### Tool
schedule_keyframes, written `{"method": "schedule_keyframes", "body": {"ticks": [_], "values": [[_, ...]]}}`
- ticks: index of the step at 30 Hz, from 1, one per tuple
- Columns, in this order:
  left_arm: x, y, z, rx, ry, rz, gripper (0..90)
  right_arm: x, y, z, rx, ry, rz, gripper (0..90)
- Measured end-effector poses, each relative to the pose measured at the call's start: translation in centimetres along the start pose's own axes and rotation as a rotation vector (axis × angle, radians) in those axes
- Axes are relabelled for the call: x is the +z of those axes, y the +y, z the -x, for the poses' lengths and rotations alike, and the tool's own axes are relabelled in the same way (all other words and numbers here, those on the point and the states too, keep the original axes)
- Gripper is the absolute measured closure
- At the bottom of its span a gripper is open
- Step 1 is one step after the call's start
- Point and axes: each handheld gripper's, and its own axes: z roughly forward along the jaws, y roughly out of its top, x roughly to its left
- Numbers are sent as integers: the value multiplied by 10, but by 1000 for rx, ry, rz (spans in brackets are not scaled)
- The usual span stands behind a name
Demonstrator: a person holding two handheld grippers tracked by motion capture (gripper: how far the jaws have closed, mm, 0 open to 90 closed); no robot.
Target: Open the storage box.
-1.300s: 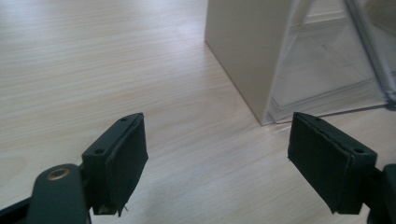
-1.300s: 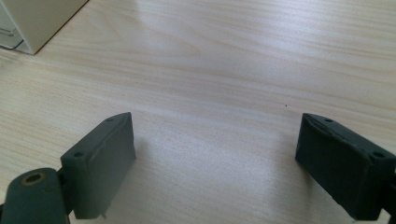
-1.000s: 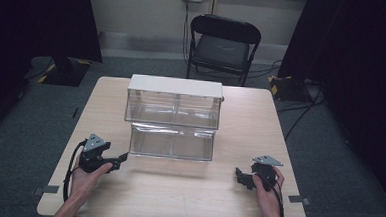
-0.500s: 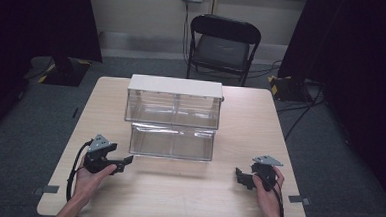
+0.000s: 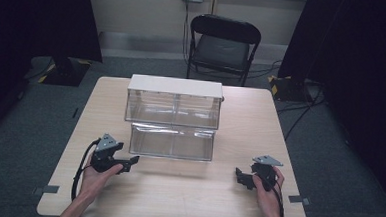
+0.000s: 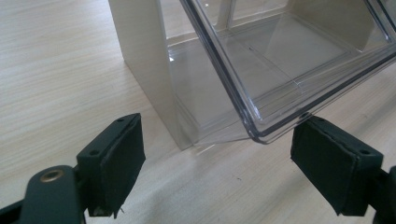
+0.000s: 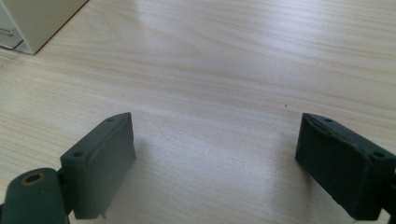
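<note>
Left black two-jaw gripper (image 5: 128, 163): held in the left hand (image 5: 97, 176) at the near-left part of the light wood-grain table (image 5: 176, 193); jaws released, spread wide, nothing between them. Pointed to the right, toward the lower left corner of the clear plastic pull-out drawer (image 5: 172, 142). In the left gripper view, gripper (image 6: 219, 168) with both black pads (image 6: 114, 163) apart, drawer corner (image 6: 280, 70) just above the right-hand jaw; contact there cannot be told.

Centre of the table: cream-topped storage cabinet with transparent compartments (image 5: 174, 101), standing upright. Clear drawer drawn out toward the near side, in front of and below the cabinet top. Beige cabinet side wall (image 6: 144, 60) visible in the left gripper view, standing on the table (image 6: 56, 70).

Right black two-jaw gripper (image 5: 241, 175): held in the right hand (image 5: 268, 190) at the near-right part of the table, well apart from the cabinet. Jaws released, wide apart, empty. In the right gripper view, gripper (image 7: 215, 163) over bare wood (image 7: 233, 70); cabinet corner (image 7: 37, 18) at the upper left.

Beyond the table: black folding chair (image 5: 223, 45) on grey floor.
</note>
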Motion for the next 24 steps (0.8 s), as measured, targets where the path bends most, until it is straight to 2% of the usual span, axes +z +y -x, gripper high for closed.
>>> {"method": "schedule_keyframes", "body": {"ticks": [4, 9, 16, 18, 22, 24], "values": [[0, 1, 1, 0, -6, 3, 159, 0, 0, 0, 0, 0, 0, 111], [-2, 2, 5, 20, -4, 9, 182, 0, 0, 0, 0, 0, 0, 111], [-3, 2, 4, 26, -8, 9, 189, 0, 0, 0, 0, 0, 0, 111], [-4, 2, 4, 28, -22, 17, 188, 0, 0, 0, 0, 0, 0, 111], [-5, 2, 4, 33, -11, 18, 186, 0, 0, 0, 0, 0, 0, 111], [-6, 1, 3, 28, -18, 21, 184, 0, 0, 0, 0, 0, 0, 111]]}}
